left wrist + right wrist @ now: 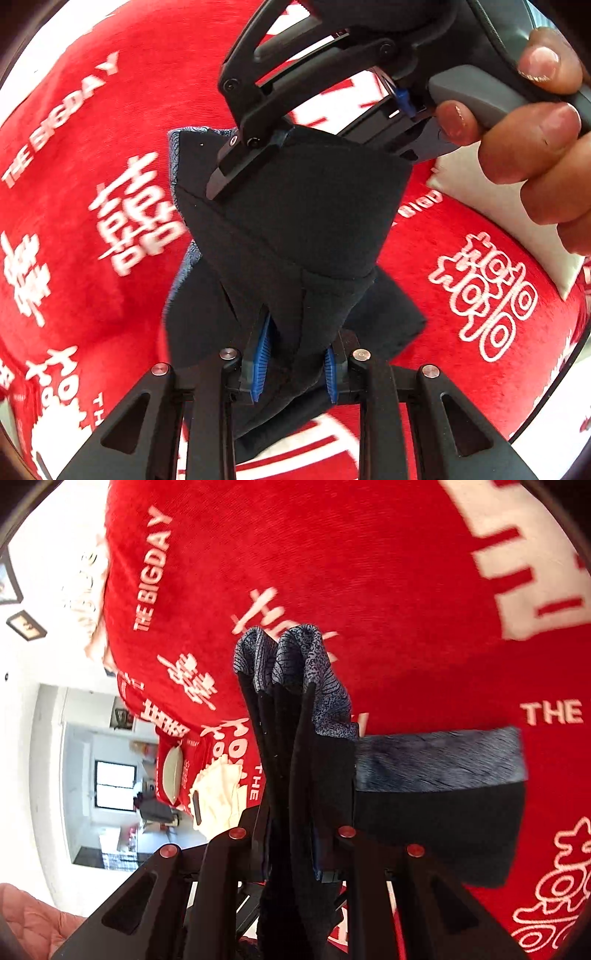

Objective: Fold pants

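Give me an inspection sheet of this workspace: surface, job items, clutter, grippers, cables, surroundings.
Surface: red blanket with white lettering, covering the whole work area.
Job's things: dark pants, bunched and lifted off the blanket; patterned grey lining exposed.
Clutter: white cloth with a dark object on it, at the blanket's far edge; white pillow beside the right hand.
Grippers: left gripper shut on the pants; right gripper shut on the pants, held by the right hand.
Cables: nothing seen.
Surroundings: white walls, window, picture frames.
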